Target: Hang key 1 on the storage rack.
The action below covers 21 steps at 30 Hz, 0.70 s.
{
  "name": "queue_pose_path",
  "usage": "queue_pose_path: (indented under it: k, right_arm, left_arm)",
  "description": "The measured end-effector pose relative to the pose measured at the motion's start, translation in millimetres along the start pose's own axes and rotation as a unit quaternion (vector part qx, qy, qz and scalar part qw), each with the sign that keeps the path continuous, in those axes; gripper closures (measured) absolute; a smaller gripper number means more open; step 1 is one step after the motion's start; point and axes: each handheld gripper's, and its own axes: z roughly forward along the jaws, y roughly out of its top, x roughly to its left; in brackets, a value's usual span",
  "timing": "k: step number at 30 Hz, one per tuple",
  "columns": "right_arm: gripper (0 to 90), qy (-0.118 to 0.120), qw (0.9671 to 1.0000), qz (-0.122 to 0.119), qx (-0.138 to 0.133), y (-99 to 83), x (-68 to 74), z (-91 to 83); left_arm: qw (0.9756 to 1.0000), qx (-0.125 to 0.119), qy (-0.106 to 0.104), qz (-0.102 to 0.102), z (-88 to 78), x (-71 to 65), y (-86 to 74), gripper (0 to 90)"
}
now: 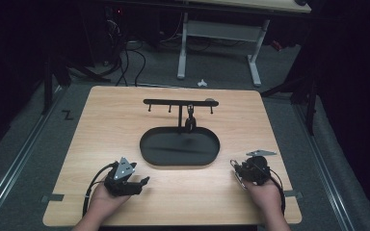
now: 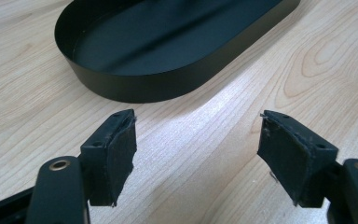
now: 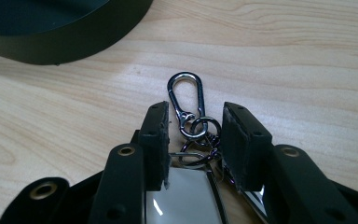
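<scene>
The right gripper [image 3: 193, 140] stood part-open around the keyring [image 3: 186, 107] near the table's [image 1: 101, 120] right edge, unclamped; the left gripper [image 2: 196, 154] gaped empty. Next, probably re-gripping for the hook rack [image 1: 178, 102].

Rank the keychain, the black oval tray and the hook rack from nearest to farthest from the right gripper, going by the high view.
1. The keychain, on the table right at the right gripper, its carabiner lying between the fingers.
2. The black oval tray, mid-table, up and to the left of that gripper.
3. The hook rack, standing over the tray's far edge.
</scene>
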Motion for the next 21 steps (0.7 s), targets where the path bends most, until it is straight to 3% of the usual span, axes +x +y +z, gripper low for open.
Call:
queue_pose_path:
  k: [13, 21]
  right_arm:
    - [62.0, 0.001, 0.9996, -0.026, 0.009, -11.4, 15.1, -8.9]
    - [61.9, 0.009, 0.9994, -0.029, 0.014, -20.1, 22.0, -15.8]
  left_arm:
    - [1.0000, 0.000, -0.002, 0.007, 0.6, -2.0, 1.9, 28.1]
    - [1.0000, 0.001, 0.000, 0.007, -1.3, -3.9, 1.0, 28.1]
